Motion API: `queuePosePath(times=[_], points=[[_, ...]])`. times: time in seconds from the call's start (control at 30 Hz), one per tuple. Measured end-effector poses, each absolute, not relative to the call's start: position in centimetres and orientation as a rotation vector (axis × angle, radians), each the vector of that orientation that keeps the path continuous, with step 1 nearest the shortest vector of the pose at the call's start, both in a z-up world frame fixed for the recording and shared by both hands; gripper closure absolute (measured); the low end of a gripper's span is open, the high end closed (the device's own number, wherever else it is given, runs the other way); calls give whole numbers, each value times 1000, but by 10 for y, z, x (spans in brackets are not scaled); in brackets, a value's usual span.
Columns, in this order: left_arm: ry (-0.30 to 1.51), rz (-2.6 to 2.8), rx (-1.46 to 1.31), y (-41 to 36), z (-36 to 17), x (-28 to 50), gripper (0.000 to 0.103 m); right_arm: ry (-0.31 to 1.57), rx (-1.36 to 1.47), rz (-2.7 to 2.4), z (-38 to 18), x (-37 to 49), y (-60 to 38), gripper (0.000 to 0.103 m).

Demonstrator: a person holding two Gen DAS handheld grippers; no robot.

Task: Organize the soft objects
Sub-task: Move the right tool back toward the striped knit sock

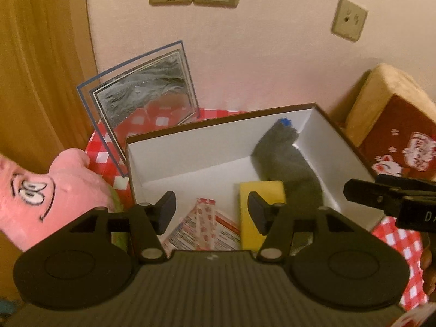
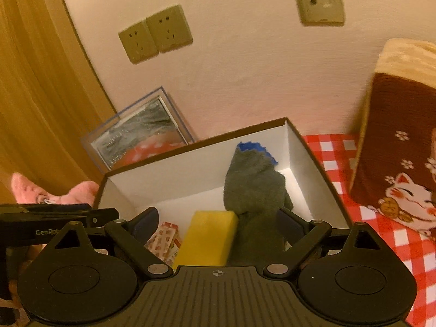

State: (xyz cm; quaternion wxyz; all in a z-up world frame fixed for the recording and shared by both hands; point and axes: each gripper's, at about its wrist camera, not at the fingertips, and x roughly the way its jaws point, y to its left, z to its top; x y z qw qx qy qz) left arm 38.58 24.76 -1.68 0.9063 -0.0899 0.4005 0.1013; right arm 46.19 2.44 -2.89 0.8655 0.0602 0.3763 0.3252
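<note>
**Pink Plush Waits Outside the Box**

Left gripper (image 1: 211, 208), jaws spread and empty, hovers over the box (image 1: 338, 128) holding sponge (image 1: 268, 190) and grey cloth (image 1: 288, 163); the pink plush toy (image 1: 54, 188) lies to its left, nearer than the equally spread right gripper (image 2: 218, 224).

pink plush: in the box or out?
Out. The pink plush lies on the checked cloth left of the box, outside its wall; inside are only the grey cloth, yellow sponge and a packet.
</note>
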Motion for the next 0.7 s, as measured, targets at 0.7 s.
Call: queuePosePath(times=[0.7], points=[[848,160,-181,195,-12,238,47,811,255,586,-19,323,-103,11]])
